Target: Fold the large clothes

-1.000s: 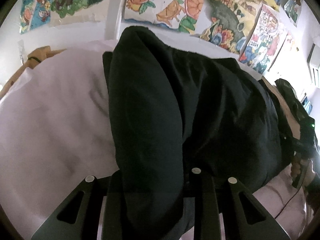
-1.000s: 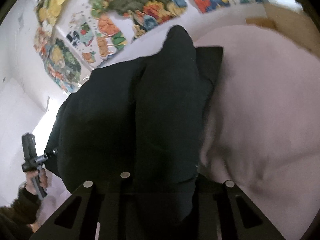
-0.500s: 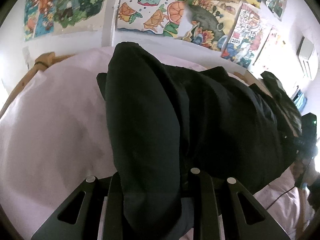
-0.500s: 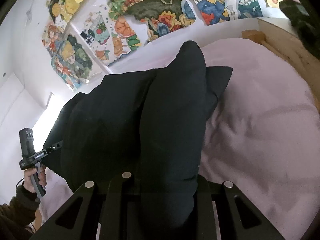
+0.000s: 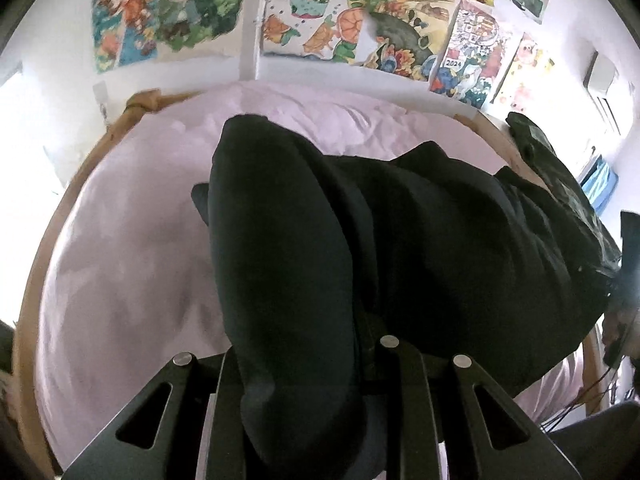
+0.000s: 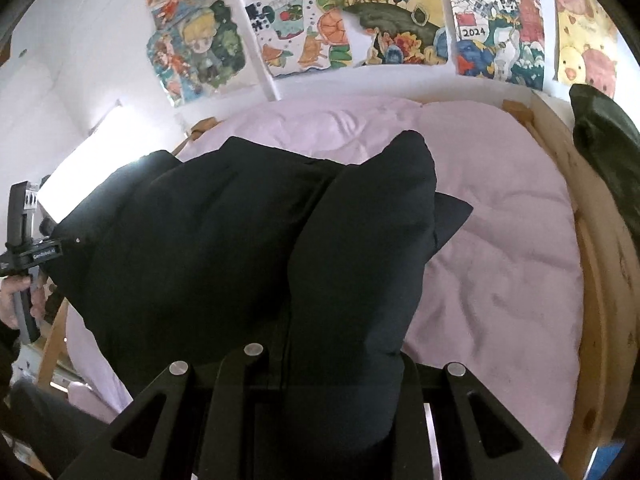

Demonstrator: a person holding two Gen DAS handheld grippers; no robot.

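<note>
Left wrist view: both tongs (image 5: pixel 304 408) (image 6: pixel 324 408) clamp the black garment (image 5: pixel 420 248), its bulk hiding their tips.

A home bedroom is shown, probably a child's. A bed (image 6: pixel 520 240) with a wooden frame (image 6: pixel 600 280) is covered by a pale pink quilt. Colourful hand-painted drawings (image 6: pixel 384 20) are stuck along the white wall (image 6: pixel 80 40), and what appears to be an air conditioner (image 5: pixel 604 80) is mounted high.
</note>
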